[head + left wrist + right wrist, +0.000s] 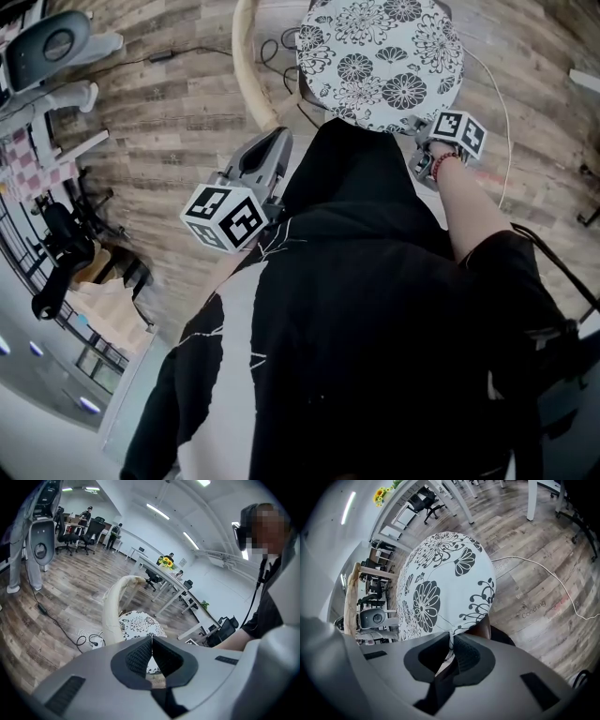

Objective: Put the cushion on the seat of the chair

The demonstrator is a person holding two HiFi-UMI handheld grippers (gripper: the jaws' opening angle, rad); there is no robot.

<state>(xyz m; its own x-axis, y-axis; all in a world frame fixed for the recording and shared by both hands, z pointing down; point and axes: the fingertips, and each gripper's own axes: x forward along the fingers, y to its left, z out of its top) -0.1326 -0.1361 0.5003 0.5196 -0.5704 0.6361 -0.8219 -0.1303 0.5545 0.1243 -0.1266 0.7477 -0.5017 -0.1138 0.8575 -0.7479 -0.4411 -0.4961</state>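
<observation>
**Cushion nipped at its rim by the right claw**

The right claw [451, 639] is seen closed on the near rim of the cushion [440, 583], with a fold of the flowered cloth pinched between its jaws. Just right of the jaws, under that rim, a dark brown patch is shown; whether it is the seat cannot be told. Beyond the claw the round cushion is spread out flat.

The left claw [151, 641] is held with its jaws pressed together and nothing between them. The cushion is seen ahead of this claw and apart from it, lying at the foot of the curved, pale backrest [112, 609]. To the claw's left a black cable [58, 625] is trailed across the wood floor [70, 585]. Far beyond, sunflowers [165, 562] are set on a long desk.

In the head view both claws are held out in front of the person's black top [375, 309]. The cushion is touched only by the right one.
</observation>
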